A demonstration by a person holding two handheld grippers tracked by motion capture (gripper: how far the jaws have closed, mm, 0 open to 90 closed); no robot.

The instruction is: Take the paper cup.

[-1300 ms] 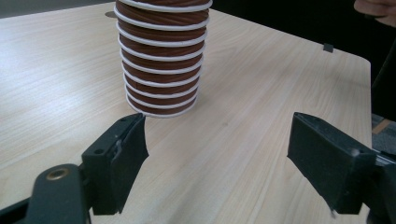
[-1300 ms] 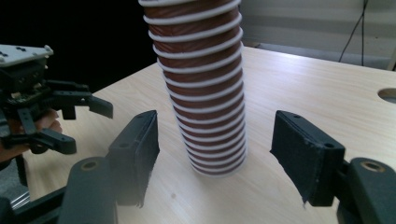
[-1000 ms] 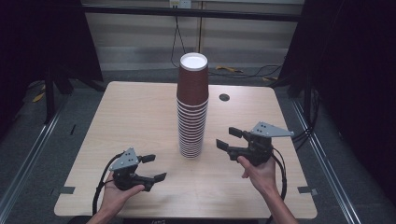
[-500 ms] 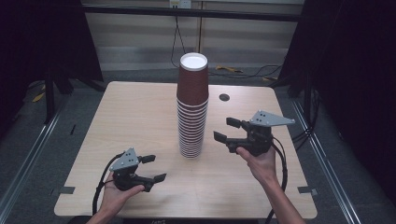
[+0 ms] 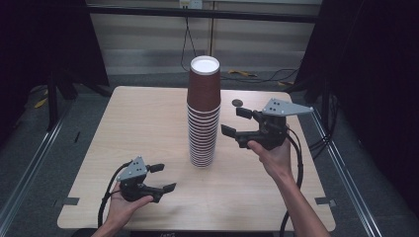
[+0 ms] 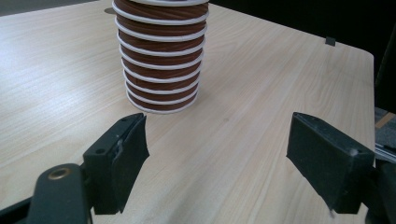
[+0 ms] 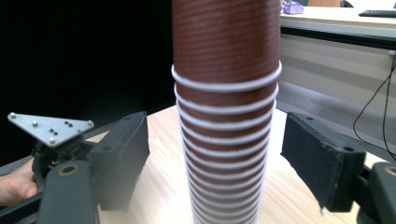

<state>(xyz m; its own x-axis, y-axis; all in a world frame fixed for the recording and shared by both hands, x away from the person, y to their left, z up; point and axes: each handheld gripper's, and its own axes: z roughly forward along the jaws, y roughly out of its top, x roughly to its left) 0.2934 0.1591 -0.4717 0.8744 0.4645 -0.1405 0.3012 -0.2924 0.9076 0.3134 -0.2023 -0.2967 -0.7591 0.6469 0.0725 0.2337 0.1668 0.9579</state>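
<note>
Ribbed paper cups (image 5: 203, 116), matt wood table (image 5: 138, 128)

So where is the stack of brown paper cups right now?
In the high view the stack of brown paper cups stands upright near the middle of the table, between the two hand-held grippers, nearer the right hand-held gripper, whose open jaws face it without touching.

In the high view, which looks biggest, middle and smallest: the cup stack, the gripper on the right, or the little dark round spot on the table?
1. The cup stack, tallest by far.
2. The right gripper, raised beside the stack with jaws opening, nothing between them.
3. The dark round spot, tiny, behind the stack.
</note>
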